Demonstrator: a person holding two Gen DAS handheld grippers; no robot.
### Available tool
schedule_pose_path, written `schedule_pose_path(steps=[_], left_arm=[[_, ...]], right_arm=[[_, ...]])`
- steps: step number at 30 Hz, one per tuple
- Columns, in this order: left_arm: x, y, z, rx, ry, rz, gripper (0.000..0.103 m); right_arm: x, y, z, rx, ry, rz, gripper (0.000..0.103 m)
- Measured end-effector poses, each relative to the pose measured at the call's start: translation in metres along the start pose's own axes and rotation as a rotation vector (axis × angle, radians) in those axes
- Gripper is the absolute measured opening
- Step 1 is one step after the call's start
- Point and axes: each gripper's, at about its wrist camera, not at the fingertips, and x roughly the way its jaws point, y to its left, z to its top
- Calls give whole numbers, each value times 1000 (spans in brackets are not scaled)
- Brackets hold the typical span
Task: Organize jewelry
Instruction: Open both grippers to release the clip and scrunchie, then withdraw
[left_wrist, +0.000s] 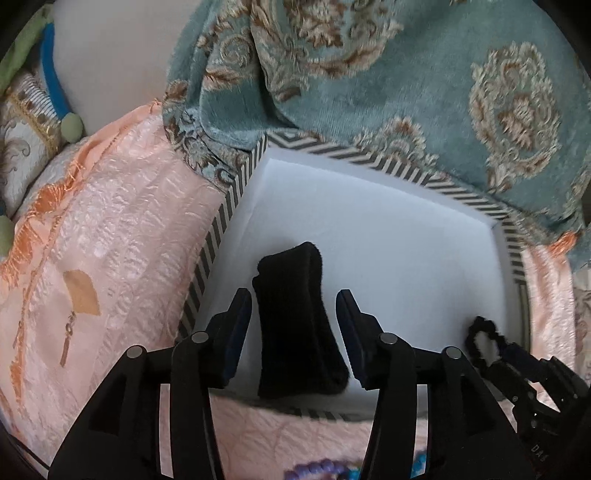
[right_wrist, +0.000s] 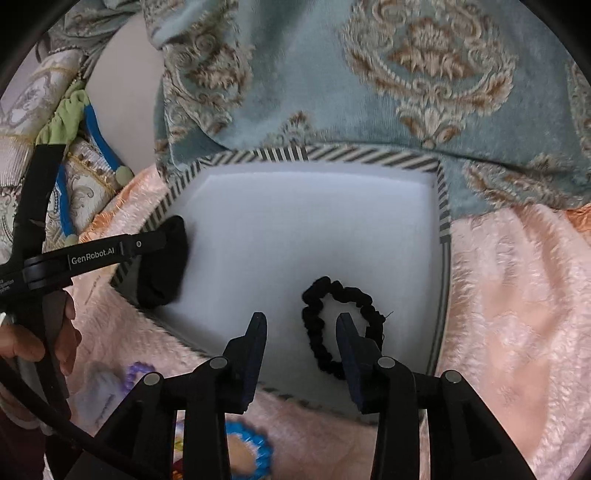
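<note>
Between the spread fingers of the left gripper (left_wrist: 293, 306) lies a black fabric band (left_wrist: 295, 321), soft and fuzzy, folded flat into a thick strip that widens toward its near end; the jaws stand wide apart on either side of it and neither pad clearly presses the cloth, so it rests loose on the white floor of the striped box (left_wrist: 236, 192), close to the box's left wall. In the right wrist view the same band (right_wrist: 162, 262) shows as a dark lump in the near-left corner, with the left tool reaching in over the box rim from the left. The right gripper (right_wrist: 301, 321) is likewise wide open and grips nothing: its right finger sits over the hole of a black scrunchie (right_wrist: 341, 328), a ruffled loop lying flat on the white floor toward the near-right part of the box, while its left finger stands clear of the loop; whether the right finger touches the floor cannot be told. Both tools point down and forward into the box from its near side. The box sits on a peach bedspread (left_wrist: 110, 240), with a teal patterned blanket (left_wrist: 406, 92) bunched against its far edge, and a blue beaded ring (right_wrist: 255, 450) lies on the bedspread under the right tool.
</note>
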Motion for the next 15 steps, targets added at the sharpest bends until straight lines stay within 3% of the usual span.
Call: schedule_pose_path(steps=[7, 11, 15], left_arm=[[-58, 0, -20, 30, -83, -6, 48], [-85, 2, -34, 38, -107, -18, 48], [-110, 2, -53, 57, -130, -22, 48]], right_arm=[[-52, 23, -7, -14, -95, -78, 45], [-72, 33, -12, -23, -129, -101, 62], [-92, 41, -22, -38, -151, -117, 62]])
